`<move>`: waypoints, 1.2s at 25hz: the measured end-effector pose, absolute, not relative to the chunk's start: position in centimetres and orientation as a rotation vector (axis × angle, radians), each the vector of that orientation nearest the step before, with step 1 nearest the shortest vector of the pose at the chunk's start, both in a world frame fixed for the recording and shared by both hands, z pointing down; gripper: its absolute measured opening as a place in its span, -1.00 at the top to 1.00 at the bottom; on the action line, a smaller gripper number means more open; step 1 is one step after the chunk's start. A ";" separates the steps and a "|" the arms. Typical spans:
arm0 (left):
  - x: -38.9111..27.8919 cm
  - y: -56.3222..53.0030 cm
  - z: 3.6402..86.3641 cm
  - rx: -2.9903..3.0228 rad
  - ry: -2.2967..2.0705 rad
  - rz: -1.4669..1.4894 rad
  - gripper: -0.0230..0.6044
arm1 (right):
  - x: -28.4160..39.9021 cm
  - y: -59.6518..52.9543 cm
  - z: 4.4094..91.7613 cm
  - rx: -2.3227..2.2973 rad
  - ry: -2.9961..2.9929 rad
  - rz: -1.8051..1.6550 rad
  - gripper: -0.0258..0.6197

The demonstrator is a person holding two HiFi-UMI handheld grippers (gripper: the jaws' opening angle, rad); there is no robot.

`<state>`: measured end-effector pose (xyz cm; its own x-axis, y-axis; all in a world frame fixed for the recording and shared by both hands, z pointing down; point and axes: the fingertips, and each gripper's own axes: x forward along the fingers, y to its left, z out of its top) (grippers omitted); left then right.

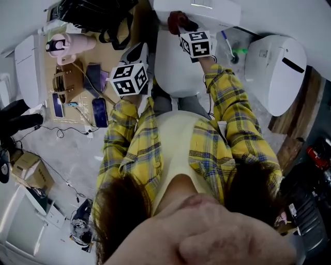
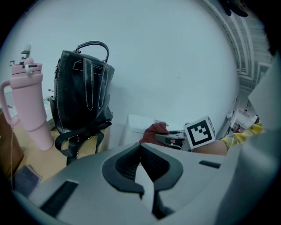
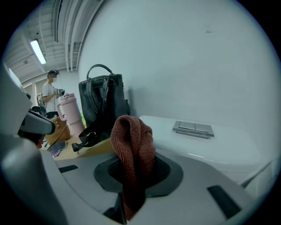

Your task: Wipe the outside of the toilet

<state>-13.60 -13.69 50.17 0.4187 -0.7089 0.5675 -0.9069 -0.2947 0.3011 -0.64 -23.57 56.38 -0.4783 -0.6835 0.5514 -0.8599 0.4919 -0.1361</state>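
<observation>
Fingers [image 3: 169,172] of the right gripper [image 3: 134,171] are clamped on a brown-red cloth [image 3: 131,143], which stands up from between them in a folded hump. In the head view this gripper sits over the back of the toilet [image 1: 176,72], with the cloth at the front edge of the tank [image 1: 199,9], towards its left end. Whether the cloth touches the tank cannot be told. In the right gripper view the tank top runs flat and bare to the right of the cloth, broken only by the flush plate [image 3: 193,128]. The wall [image 3: 184,57] rises close behind the tank's rear edge.

The left gripper [image 2: 140,151] has its fingers [image 2: 125,167] closed tip to tip with nothing between them. It hangs beside the toilet's left edge, near the corner of the tabletop [image 1: 111,54], and points towards the wall.

On the left the room is tight. A black bag [image 2: 83,92] stands on the tabletop just beside the tank's left end, and a pink tumbler [image 2: 30,101] stands further left, apart from the bag. A phone [image 1: 100,112] lies at the tabletop's near edge.

On the right, a white lid [image 1: 276,70] lies near the toilet, with a narrow gap of floor between them. A person [image 3: 50,90] stands well off, beyond the tabletop.
</observation>
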 end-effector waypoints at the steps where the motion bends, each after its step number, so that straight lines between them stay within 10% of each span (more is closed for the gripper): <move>1: -13.2 -13.7 50.2 2.096 -1.355 0.443 0.90 | 0.0 -23.5 56.4 1.289 -2.306 0.563 0.66; 30: -3.1 -14.2 50.0 2.172 -1.244 0.436 0.90 | 18.9 -21.0 58.1 1.543 -2.079 0.615 0.66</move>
<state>-3.14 -14.24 49.99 0.5085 -0.6667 0.5449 -0.8610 -0.3871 0.3298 18.86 -20.95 58.06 -0.2524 -0.7481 0.6137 -0.9615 0.2650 -0.0725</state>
